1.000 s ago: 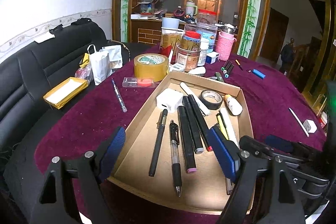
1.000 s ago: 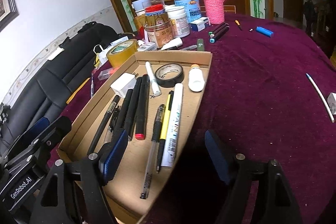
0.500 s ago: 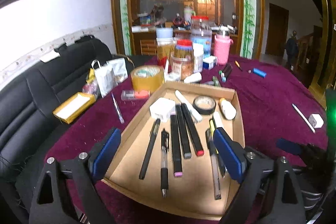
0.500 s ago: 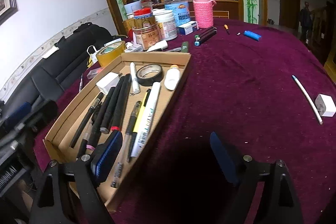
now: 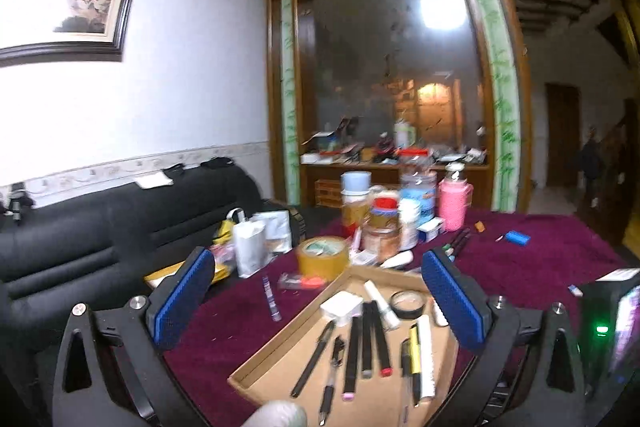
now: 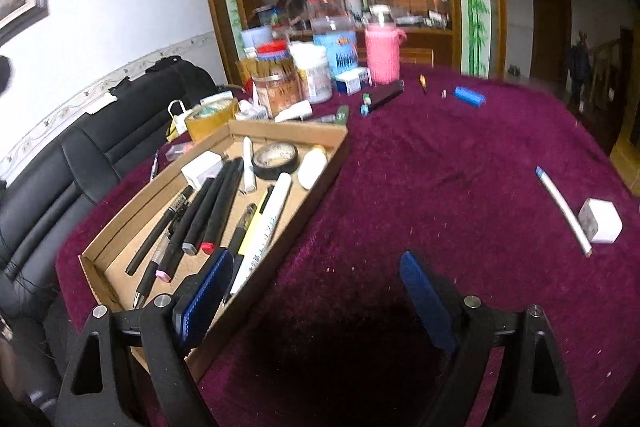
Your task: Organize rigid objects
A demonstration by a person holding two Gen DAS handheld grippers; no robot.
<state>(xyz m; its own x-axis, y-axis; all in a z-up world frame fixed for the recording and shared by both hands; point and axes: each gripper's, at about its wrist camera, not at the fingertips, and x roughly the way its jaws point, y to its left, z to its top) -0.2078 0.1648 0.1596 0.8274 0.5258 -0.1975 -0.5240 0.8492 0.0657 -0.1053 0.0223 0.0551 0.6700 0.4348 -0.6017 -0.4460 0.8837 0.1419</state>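
A shallow cardboard tray (image 5: 276,347) (image 6: 120,227) lies on the purple tablecloth and holds several pens and markers, a black tape roll (image 6: 276,161), a white block (image 6: 202,169) and a white tube. My left gripper (image 5: 316,301) hangs above the tray's near end, its jaws opening wide with nothing between them. My right gripper (image 6: 316,297) stands open and empty over the tray's right rim and the cloth beside it. Loose on the cloth lie a white pen (image 6: 562,207), a white cube (image 6: 600,221), a blue lighter (image 6: 469,95) and dark markers (image 6: 382,97).
Jars, a pink bottle (image 6: 383,57) and a brown tape roll (image 5: 322,255) crowd the table's far side. A clear pen (image 5: 271,297) and a small clear case lie left of the tray. A black sofa (image 5: 100,227) runs along the left. A gloved finger shows at the bottom of the left wrist view.
My left gripper rose and tilted up, so the tray sank in its view and the wall came in; its jaws widened. My right gripper drifted right of the tray and opened slightly.
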